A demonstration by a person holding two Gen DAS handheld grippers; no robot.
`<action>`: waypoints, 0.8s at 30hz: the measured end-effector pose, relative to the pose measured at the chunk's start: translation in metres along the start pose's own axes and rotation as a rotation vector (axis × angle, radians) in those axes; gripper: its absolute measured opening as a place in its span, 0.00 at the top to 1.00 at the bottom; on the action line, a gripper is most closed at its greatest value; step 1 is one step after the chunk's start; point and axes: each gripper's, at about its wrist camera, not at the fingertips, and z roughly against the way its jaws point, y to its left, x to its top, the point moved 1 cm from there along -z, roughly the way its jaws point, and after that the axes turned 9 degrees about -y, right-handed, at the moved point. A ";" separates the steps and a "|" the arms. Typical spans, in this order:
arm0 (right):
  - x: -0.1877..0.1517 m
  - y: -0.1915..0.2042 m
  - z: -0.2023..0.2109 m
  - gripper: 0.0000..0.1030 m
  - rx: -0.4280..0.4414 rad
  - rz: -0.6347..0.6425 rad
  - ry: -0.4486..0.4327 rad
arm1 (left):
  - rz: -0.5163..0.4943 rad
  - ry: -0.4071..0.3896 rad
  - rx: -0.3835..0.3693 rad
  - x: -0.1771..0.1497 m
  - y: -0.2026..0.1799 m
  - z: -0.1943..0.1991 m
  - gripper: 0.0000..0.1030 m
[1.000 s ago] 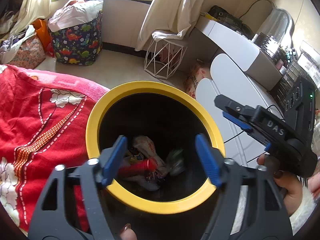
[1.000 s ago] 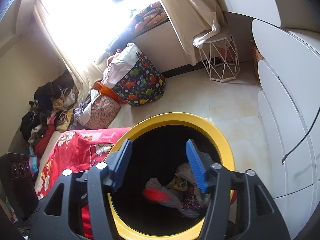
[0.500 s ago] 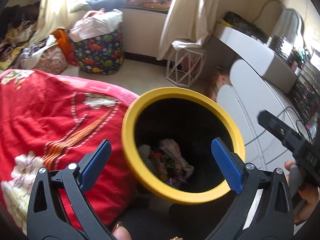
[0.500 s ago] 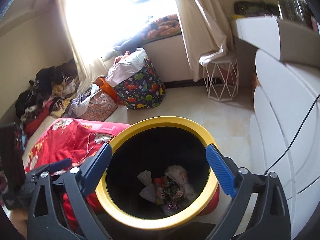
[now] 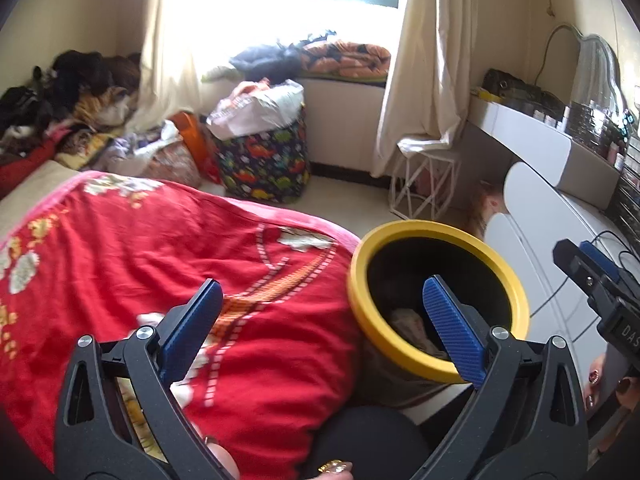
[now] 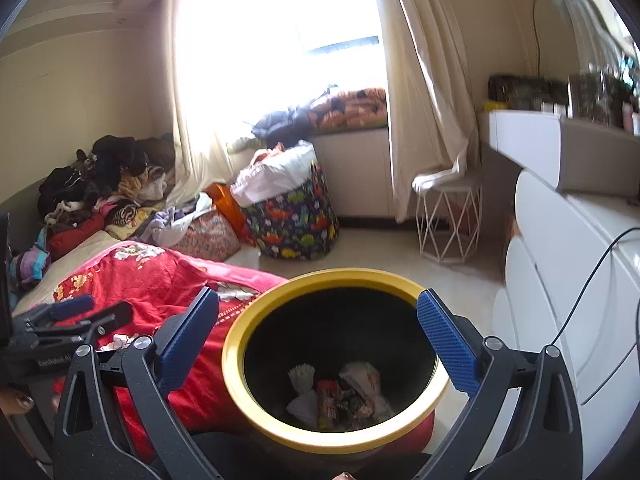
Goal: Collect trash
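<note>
The trash bin (image 6: 336, 364), black inside with a yellow rim, stands upright on the floor with its round mouth facing up, so its long axis is vertical; it is just beside the red flowered blanket (image 5: 168, 264) and near the white drawer unit (image 6: 568, 280). At its bottom lies the collected trash (image 6: 340, 396): crumpled wrappers, a white piece and a red packet, in a loose heap without a clear common direction. The left gripper (image 5: 324, 328) has its blue pads wide apart with nothing between them; one pad is over the blanket and the other over the bin's mouth. The right gripper (image 6: 320, 340) is also spread wide and empty, above the bin's opening. One second ago both grippers were low over the bin with narrower jaws, and the left one had a red packet between its pads. Now that packet is in the bin, and both views show the bin lower in the picture and more of the window (image 6: 280, 40).
</note>
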 end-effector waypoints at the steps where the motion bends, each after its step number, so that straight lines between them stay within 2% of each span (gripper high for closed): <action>1: -0.002 0.002 0.004 0.06 0.000 0.009 -0.013 | 0.002 -0.010 0.013 -0.001 0.004 0.005 0.11; 11: -0.013 0.021 0.031 0.06 -0.004 0.090 -0.137 | 0.024 -0.091 0.063 -0.007 0.018 0.037 0.11; 24: -0.015 0.020 0.034 0.06 -0.011 0.095 -0.134 | 0.044 -0.102 0.064 -0.010 0.021 0.040 0.11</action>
